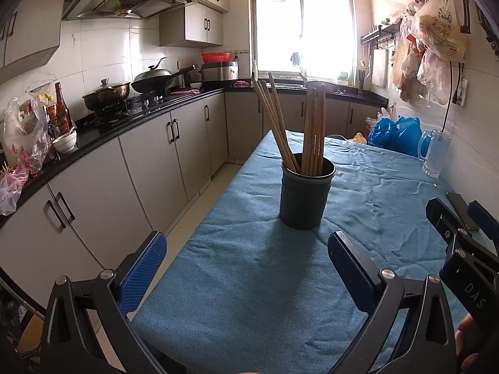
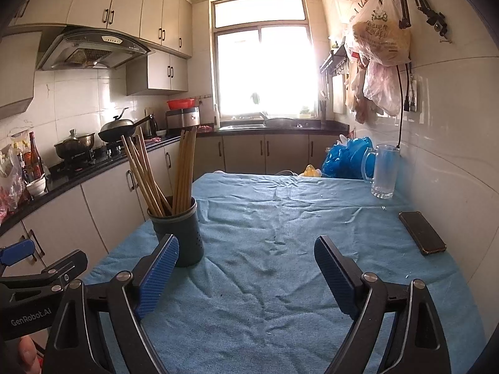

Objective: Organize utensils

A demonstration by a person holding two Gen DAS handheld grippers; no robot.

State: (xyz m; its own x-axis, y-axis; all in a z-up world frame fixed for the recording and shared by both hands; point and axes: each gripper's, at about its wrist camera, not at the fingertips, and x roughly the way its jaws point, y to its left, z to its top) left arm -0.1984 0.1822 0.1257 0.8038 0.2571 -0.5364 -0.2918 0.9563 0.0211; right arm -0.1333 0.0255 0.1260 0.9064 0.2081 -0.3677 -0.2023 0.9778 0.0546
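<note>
A dark round utensil holder (image 1: 304,194) stands upright on the blue tablecloth (image 1: 237,280). Several wooden chopsticks (image 1: 314,131) stand in it, some leaning left. My left gripper (image 1: 248,251) is open and empty, just short of the holder. In the right wrist view the holder (image 2: 179,233) is at the left, close behind my left finger. My right gripper (image 2: 246,254) is open and empty over bare cloth. The right gripper also shows at the right edge of the left wrist view (image 1: 461,218).
A black phone (image 2: 421,233) lies on the cloth near the right wall. A glass mug (image 2: 383,171) stands at the far right. Blue plastic bags (image 2: 347,157) sit beyond the table's far end. The kitchen counter (image 1: 103,134) with pots runs along the left.
</note>
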